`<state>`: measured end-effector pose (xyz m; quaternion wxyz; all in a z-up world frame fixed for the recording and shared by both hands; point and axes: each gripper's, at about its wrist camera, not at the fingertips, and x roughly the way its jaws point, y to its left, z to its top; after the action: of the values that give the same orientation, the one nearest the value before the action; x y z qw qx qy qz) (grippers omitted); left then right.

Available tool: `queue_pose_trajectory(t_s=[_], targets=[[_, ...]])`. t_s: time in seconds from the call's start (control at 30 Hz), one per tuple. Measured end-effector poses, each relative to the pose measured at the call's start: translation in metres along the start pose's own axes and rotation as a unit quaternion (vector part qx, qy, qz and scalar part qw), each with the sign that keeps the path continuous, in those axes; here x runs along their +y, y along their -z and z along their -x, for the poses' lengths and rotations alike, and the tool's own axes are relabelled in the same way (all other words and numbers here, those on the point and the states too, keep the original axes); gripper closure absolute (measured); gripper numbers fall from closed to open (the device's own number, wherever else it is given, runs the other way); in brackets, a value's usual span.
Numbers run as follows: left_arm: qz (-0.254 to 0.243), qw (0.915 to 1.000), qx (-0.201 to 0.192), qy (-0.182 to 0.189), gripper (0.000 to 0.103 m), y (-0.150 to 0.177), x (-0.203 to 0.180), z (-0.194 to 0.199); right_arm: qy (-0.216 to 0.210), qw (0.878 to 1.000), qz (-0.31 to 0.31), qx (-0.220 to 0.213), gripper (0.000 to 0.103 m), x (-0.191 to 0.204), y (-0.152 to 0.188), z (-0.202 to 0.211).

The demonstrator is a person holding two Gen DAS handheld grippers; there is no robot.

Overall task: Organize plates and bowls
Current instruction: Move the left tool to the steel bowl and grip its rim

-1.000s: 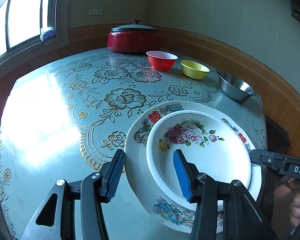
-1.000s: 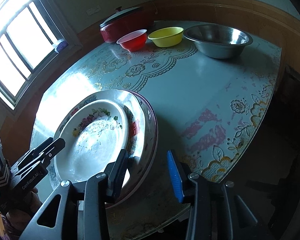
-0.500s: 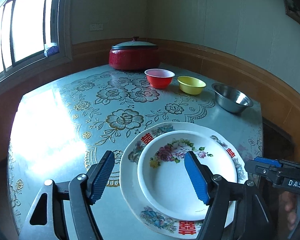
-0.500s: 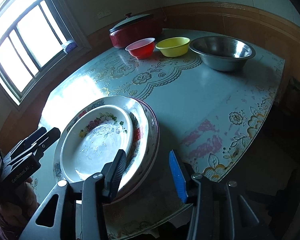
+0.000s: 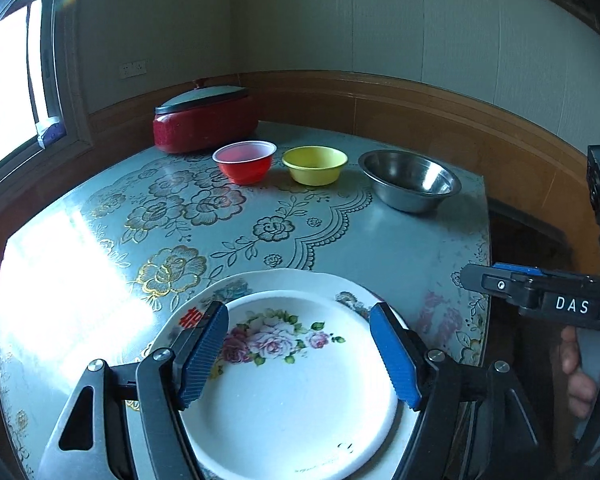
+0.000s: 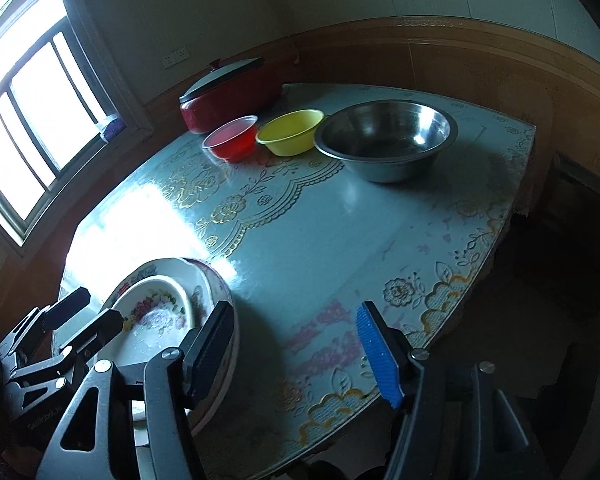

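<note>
Filling the lower centre, a white floral plate [image 5: 292,380] rests on a larger red-lettered plate [image 5: 260,280]; the left gripper [image 5: 300,356] and right gripper [image 6: 296,352] both gape wide, empty.

mid-table [image 6: 340,232] bare | far edge blocked: red bowl [image 6: 231,137], yellow bowl [image 6: 290,132], steel bowl [image 6: 386,138]

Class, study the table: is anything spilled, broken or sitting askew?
Nothing is spilled or broken. The small flowered plate sits off-centre on the larger plate, and the stack reaches the table edge. The three bowls line up neatly.
</note>
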<state>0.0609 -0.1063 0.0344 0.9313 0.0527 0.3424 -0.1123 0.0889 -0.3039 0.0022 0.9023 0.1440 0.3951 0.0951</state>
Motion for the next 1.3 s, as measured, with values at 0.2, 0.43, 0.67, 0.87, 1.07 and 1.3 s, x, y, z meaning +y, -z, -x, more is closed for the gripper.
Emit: queue_pose_trajectory(t_s=[0.2,0.43,0.67,0.87,1.07,1.3], targets=[[0.019,0.9992,0.036,0.008,0.025,-0.022,-0.024,-0.035,0.012,1.000,-0.026,0.007,0.039,-0.050,-0.028,-0.013],[0.040,0.9982,0.044,0.013,0.025,-0.063,-0.056,-0.071,0.006,0.997,-0.071,0.009,0.039,-0.120,-0.070,-0.024],[0.062,0.9969,0.047,0.013,0.032,-0.095,-0.084,-0.103,-0.026,0.998,-0.062,-0.005,0.039,-0.157,-0.119,-0.032],[0.080,0.9957,0.046,-0.012,0.034,-0.112,-0.098,-0.125,-0.059,0.997,-0.047,-0.002,0.039,-0.178,-0.155,-0.047],[0.095,0.9938,0.051,-0.027,0.034,-0.124,-0.108,-0.149,-0.079,0.996,-0.035,0.016,0.039,-0.191,-0.181,-0.074],[0.107,0.9922,0.050,-0.039,0.032,-0.133,-0.116,-0.171,-0.101,0.994,-0.025,0.031,0.039,-0.204,-0.202,-0.099]])
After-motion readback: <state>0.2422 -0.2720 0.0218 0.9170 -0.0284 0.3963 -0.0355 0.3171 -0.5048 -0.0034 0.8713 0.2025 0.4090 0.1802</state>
